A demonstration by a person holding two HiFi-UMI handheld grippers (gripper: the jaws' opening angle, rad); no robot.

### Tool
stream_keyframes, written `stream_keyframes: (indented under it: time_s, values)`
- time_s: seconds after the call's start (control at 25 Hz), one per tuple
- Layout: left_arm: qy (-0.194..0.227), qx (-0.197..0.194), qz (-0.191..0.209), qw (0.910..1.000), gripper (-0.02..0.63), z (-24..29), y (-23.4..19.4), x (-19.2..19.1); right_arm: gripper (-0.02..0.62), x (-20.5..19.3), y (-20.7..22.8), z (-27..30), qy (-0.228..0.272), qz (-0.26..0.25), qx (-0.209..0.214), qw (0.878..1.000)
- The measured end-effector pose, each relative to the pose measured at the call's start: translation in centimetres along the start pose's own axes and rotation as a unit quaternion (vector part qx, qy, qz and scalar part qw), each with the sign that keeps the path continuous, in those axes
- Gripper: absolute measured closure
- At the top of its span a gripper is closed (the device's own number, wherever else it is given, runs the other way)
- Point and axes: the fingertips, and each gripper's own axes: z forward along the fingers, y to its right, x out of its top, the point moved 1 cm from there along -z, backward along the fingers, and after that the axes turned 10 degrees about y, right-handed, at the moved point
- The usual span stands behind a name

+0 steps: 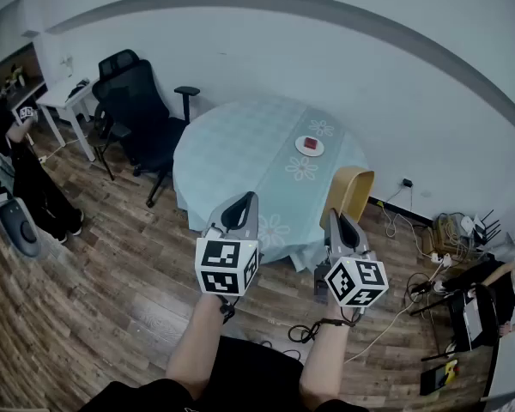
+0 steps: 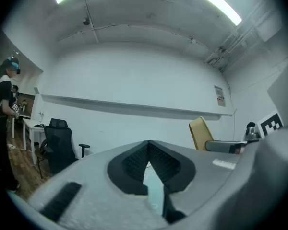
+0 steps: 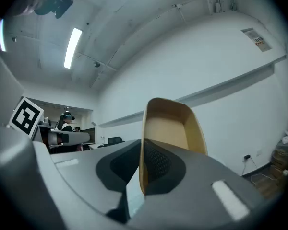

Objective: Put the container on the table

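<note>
The right gripper [image 3: 140, 152] has its jaws closed on one side wall of the tan container [image 3: 169, 123]. One jaw is inside and one is outside, and the container stands tilted on its edge in the air. In the head view, the container [image 1: 354, 191] is at the near right edge of the round tabletop [image 1: 232, 153] and does not rest on it yet. To do this step well, I think the right gripper [image 1: 340, 220] should move forward over the cloth. It should then turn the container until the bottom is flat, lower it, and open only after it touches. The bare part near the edge seems a good place, well apart from the small plate [image 1: 309, 147], which carries a red thing [image 1: 309, 143]. The container looks empty inside. The left gripper [image 2: 148, 150] has its jaws together on nothing.
</note>
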Motion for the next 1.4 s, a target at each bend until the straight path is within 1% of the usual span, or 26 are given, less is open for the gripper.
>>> stream_keyframes:
  time_s: [0.36,0.64,0.8,0.92,1.12,1.4]
  values:
    - [-0.002,0.002,-0.001,1.0,0.604,0.8,0.2,-0.1,0.575,0.6,1.0,0.8,0.007,-0.005,0.001,1.0]
    - [-0.004,0.005,-0.001,1.0,0.604,1.4,0.2,-0.2,0.574,1.0,2.4,1.0,0.022,0.009,-0.017,1.0]
    - [-0.012,-0.001,0.004,0.9999,0.604,1.7,0.6,-0.9,0.574,1.1,3.6,1.0,0.027,0.017,-0.029,0.999]
    - [-0.019,0.007,0.003,0.9998,0.604,1.9,-0.1,-1.6,0.575,0.4,4.0,1.6,0.022,0.021,-0.032,0.999]
    - [-0.035,0.013,0.0,0.9993,0.604,4.7,-1.4,-3.7,0.574,-1.6,5.3,3.7,0.011,0.026,-0.034,0.999]
    - [-0.067,-0.003,-0.003,0.9978,0.604,11.1,-2.6,-7.4,0.575,-3.7,9.7,8.2,0.008,0.036,-0.066,0.997]
